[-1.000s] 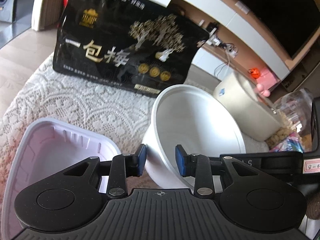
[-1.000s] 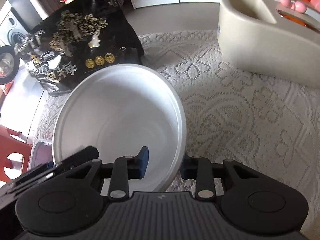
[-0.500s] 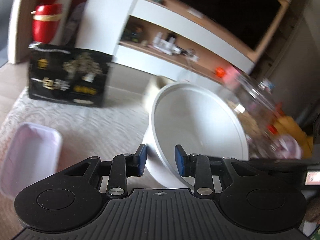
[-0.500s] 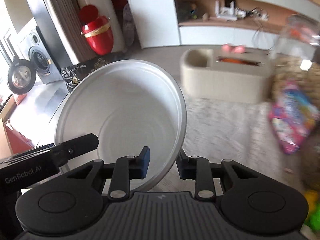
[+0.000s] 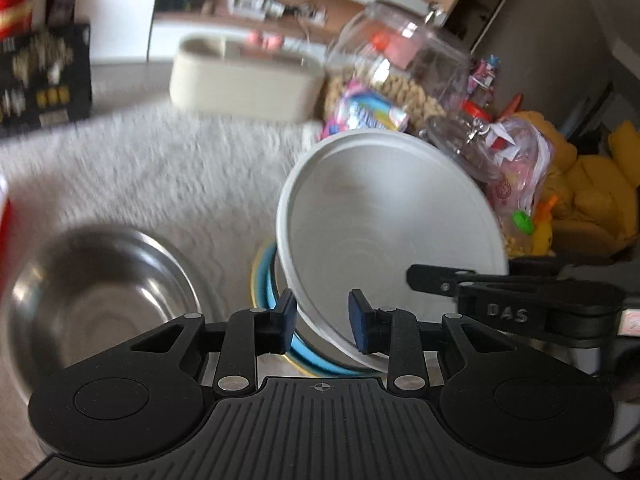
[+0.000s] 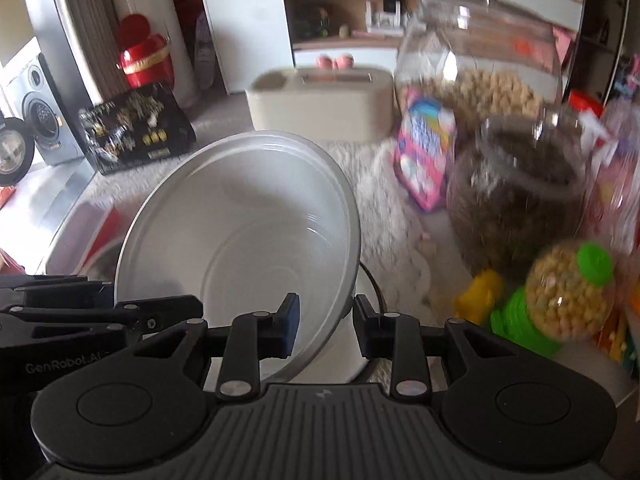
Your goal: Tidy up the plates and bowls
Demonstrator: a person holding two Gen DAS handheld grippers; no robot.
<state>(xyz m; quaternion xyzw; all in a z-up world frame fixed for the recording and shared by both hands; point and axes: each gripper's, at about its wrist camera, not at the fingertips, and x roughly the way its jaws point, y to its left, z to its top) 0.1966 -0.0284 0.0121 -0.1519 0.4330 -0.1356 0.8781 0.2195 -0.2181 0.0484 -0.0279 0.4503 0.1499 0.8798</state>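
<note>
A large white bowl (image 5: 392, 236) is held in the air between both grippers. My left gripper (image 5: 322, 322) is shut on its near rim, one finger inside and one outside. My right gripper (image 6: 326, 326) is shut on the opposite rim of the white bowl (image 6: 240, 236). Under the bowl in the left wrist view lies a stack with a blue and a yellow rim (image 5: 266, 284). A steel bowl (image 5: 96, 300) stands to its left on the lace tablecloth (image 5: 160, 172).
A cream box (image 5: 244, 80) stands at the back. Glass jars of snacks (image 6: 516, 184), a pink packet (image 6: 424, 160) and a green-capped jar (image 6: 568, 300) crowd the right side. A black gift box (image 6: 136, 132) sits far left. Yellow bags (image 5: 592, 196) lie far right.
Both grippers have carried the white bowl to the right, away from the pink tray and the black box, and now hold it above the blue-rimmed stack beside the steel bowl.
</note>
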